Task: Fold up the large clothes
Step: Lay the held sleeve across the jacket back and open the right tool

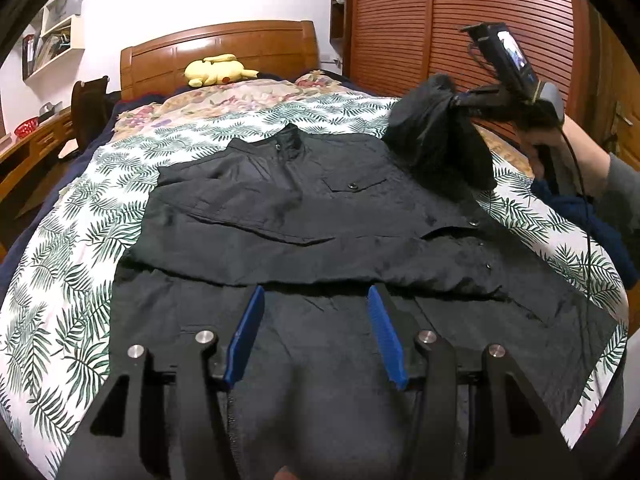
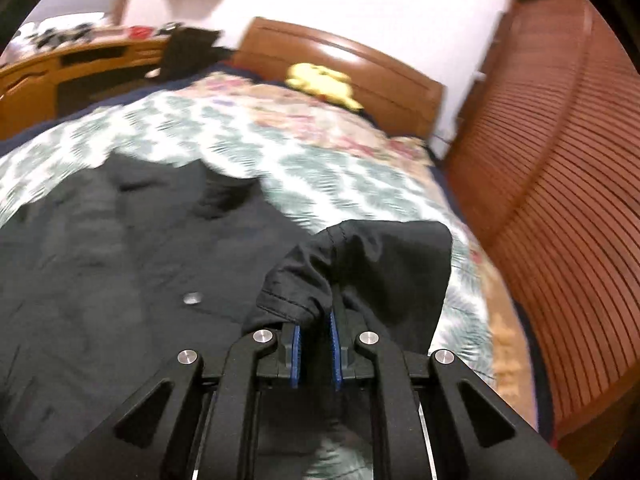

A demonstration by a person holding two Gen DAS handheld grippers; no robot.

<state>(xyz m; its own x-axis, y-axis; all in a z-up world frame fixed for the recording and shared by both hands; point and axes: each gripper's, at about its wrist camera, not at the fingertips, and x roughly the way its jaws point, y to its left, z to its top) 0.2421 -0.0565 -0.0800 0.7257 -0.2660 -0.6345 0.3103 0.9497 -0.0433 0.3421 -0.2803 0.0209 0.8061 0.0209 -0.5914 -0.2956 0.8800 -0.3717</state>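
Your right gripper (image 2: 316, 312) points down at a slant, raised off the bed (image 1: 60, 240), jaws clamped on a bunched sleeve (image 2: 380, 264) of the black jacket (image 1: 320, 216). Your left gripper (image 1: 316, 300) hovers over the jacket's hem, jaws half apart, holding nothing. The jacket lies flat mid-bed: thin, matte, creased fabric with snap buttons. The bedspread is leaf-printed.

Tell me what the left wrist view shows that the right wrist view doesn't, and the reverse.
Left wrist only: the open left tongs over the hem, the chest pocket, and the right hand gripping its tool.

Right wrist only: the right tongs up close, shut on the sleeve cuff.

Both: the black jacket on the leaf-print bedspread, and the yellow plush toy.
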